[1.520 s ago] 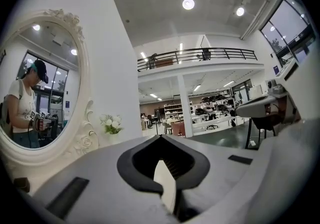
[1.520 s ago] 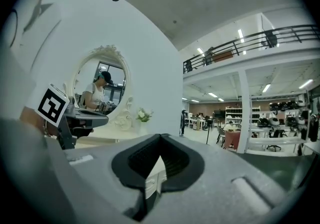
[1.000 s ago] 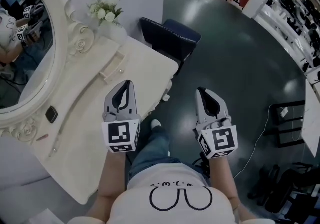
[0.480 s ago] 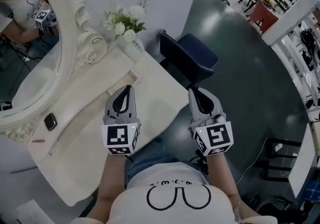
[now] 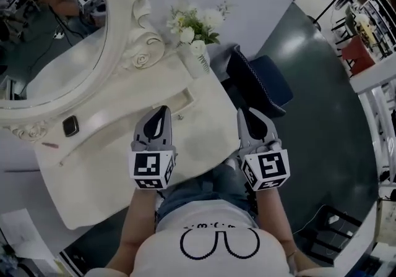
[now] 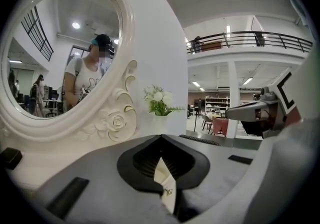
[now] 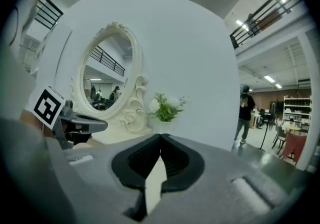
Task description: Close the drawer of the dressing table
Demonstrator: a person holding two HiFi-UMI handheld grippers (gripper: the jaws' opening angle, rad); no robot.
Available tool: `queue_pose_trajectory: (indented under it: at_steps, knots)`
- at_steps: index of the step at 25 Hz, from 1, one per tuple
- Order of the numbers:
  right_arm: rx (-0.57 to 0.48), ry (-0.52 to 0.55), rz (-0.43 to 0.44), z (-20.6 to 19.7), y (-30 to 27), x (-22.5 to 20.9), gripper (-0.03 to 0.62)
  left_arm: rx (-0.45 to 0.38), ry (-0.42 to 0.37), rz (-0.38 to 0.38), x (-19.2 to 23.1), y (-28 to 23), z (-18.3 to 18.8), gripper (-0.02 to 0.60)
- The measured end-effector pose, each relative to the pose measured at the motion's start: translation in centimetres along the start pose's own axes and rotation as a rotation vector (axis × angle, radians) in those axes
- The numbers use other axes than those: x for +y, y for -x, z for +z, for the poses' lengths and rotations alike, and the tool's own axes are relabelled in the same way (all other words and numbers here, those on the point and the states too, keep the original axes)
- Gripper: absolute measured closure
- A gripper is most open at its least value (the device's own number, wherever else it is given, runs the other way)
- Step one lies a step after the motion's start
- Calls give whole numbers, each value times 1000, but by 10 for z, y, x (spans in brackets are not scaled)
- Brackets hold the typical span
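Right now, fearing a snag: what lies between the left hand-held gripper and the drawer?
Nothing; head view shows only bare tabletop between the left hand-held gripper and the drawer.

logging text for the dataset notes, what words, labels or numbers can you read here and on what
No words or numbers read clearly.
White shirt: a small row of characters above a looped drawing, too small to read.
Cubes on the left gripper and right gripper: black-and-white square markers, no letters.
Dressing table: no print visible.
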State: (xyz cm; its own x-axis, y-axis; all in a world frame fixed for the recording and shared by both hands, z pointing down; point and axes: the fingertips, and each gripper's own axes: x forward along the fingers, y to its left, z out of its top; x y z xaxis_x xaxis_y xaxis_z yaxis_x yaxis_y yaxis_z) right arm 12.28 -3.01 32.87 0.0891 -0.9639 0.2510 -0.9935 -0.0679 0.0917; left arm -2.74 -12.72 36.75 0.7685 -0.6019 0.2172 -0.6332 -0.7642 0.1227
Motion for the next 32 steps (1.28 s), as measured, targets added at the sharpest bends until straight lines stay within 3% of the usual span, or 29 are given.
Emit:
queue_pose_trajectory:
  at_steps: [5, 6, 9, 10, 20, 32]
  knots:
    - [-1, -2, 103, -11, -18, -3, 597, -14, 71, 118, 13, 3, -8, 577]
    - [-3, -1, 120, -12, -22, -6, 597, -12, 84, 140, 15, 1, -11, 546]
    - [-10, 2, 199, -14, -37, -16, 597, -5, 153, 235, 19, -4, -21, 344]
    - [-11, 5, 225, -14, -42, -20, 597, -5, 174, 268, 20, -6, -25, 331]
    - [29, 42, 441, -32, -82, -49, 597, 68, 209, 487, 1, -18, -71, 331]
    - [132, 60, 595, -84, -105, -57, 597, 196, 284, 614, -10, -47, -146, 353]
